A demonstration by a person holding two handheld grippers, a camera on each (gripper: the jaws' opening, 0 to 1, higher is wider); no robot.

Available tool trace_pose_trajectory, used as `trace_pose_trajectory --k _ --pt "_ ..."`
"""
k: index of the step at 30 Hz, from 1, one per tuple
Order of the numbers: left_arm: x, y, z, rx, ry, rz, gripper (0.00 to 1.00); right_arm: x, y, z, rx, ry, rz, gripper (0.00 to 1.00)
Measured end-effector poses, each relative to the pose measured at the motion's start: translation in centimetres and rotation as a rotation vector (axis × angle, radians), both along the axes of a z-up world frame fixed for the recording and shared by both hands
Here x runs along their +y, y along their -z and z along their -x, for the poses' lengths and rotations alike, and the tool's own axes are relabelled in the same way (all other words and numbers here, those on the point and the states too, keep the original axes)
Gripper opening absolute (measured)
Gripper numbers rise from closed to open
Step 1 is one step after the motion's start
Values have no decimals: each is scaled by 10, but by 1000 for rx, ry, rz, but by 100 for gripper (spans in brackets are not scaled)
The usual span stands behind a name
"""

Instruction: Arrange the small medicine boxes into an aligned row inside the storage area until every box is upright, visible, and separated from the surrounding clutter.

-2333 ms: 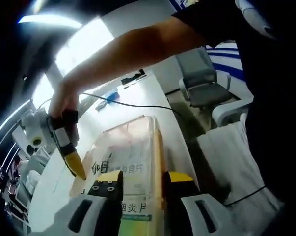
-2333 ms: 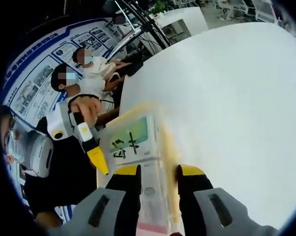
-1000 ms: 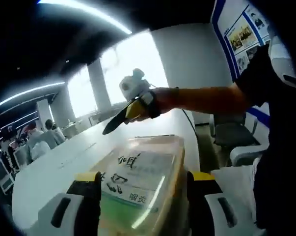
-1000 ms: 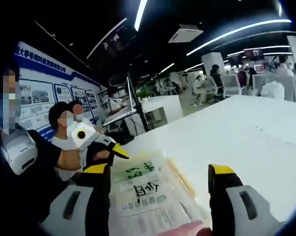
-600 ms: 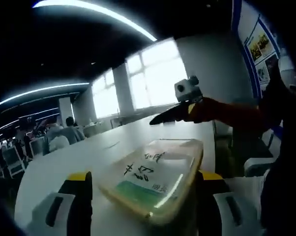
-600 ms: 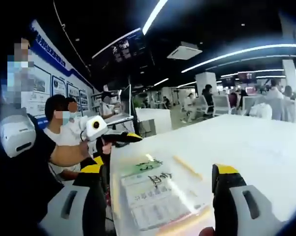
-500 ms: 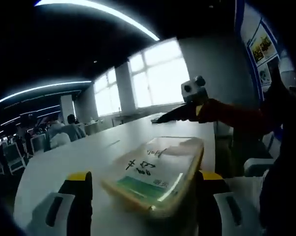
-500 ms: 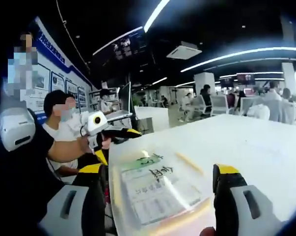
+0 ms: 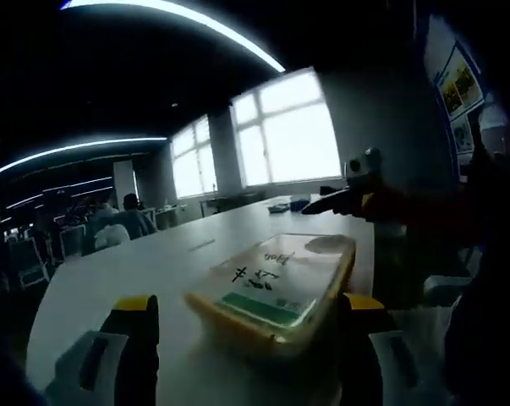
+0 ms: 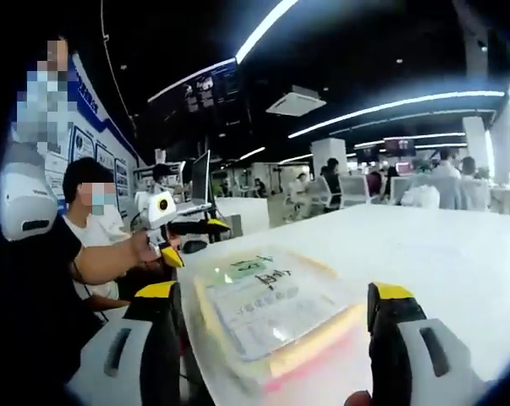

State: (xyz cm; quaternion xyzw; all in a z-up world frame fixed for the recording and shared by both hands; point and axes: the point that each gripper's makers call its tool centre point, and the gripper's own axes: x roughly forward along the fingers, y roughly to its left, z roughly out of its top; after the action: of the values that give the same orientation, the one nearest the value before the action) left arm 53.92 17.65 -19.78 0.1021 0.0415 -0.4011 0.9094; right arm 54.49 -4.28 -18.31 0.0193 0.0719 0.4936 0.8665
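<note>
- Gaping wide, the left gripper (image 9: pixel 248 317) has its yellow-tipped jaws spread to either side of the box (image 9: pixel 276 286), touching nothing.
- In the right gripper view, the right gripper (image 10: pixel 276 309) likewise stands with its jaws wide apart and empty, the box (image 10: pixel 267 309) between them.
- The box lies flat on the white counter (image 9: pixel 145 266), not upright, its printed face up, wrapped in clear film with yellowish edges.
- In the left gripper view its long axis runs away from the camera and slants up to the right; a green band crosses the near end.
- In the right gripper view the green patch sits at the far end.
- Beyond the box, the right gripper (image 9: pixel 343 200) shows in a person's hand, pointing left.
- The left gripper (image 10: pixel 183 228) appears past the box's far left corner.
- Seated people and chairs sit further back in a dim office.
</note>
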Motion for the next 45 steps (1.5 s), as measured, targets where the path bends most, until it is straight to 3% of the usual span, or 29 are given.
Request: trace_pose_trajectory --k 5,9,14,24,32,42,45 --pt "3 4 2 -6 -2 10 88 -10 8 10 8 26 -30 91" --pt "7 11 4 10 -11 20 88 -11 17 19 -21 45 13 93" --pt "10 17 7 20 -15 19 88 -11 25 27 -8 35 -8 93" --pt "14 28 15 9 1 26 86 -9 52 25 2 55 90 93" --pt "13 42 15 47 -7 60 83 -5 56 27 6 55 74 92" --pt "1 52 15 76 13 22 81 5 70 28 11 44 125 91" --pt "-3 55 14 85 20 19 81 7 70 27 21 42 108 91"
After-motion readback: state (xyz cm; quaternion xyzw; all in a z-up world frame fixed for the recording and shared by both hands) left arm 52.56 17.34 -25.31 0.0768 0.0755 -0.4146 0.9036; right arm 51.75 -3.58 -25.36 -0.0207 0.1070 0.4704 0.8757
